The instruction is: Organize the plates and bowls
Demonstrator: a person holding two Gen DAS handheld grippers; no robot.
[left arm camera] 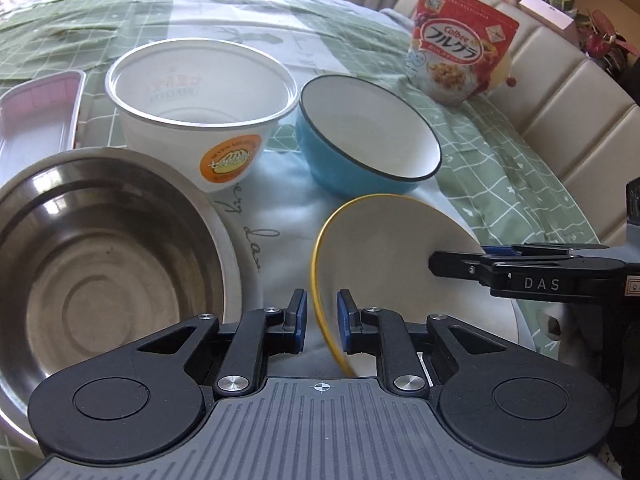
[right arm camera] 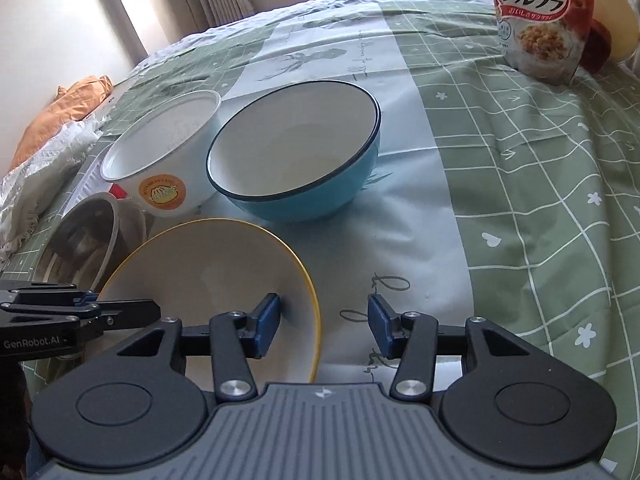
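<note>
A white plate with a yellow rim point(left arm camera: 380, 248) point(right arm camera: 208, 268) is held tilted above the tablecloth. My left gripper point(left arm camera: 322, 308) is shut on its near rim, which runs between the two blue pads. From the right wrist view that gripper point(right arm camera: 120, 304) reaches in at the plate's left edge. My right gripper point(right arm camera: 324, 312) is open and astride the plate's right rim, one pad over the inside and one outside, neither touching. It enters the left wrist view point(left arm camera: 460, 258) from the right. Behind the plate stand a blue bowl point(left arm camera: 332, 164) point(right arm camera: 320, 204), a white paper bowl point(left arm camera: 172, 140) point(right arm camera: 160, 148) and a steel bowl point(left arm camera: 60, 208) point(right arm camera: 80, 240).
A pink tray point(left arm camera: 36, 112) lies at the far left. A red cereal bag point(left arm camera: 460, 52) point(right arm camera: 536, 20) stands at the back right. Orange and white cloths point(right arm camera: 60, 108) lie past the table's left edge. Cream cushions point(left arm camera: 560, 100) border the right side.
</note>
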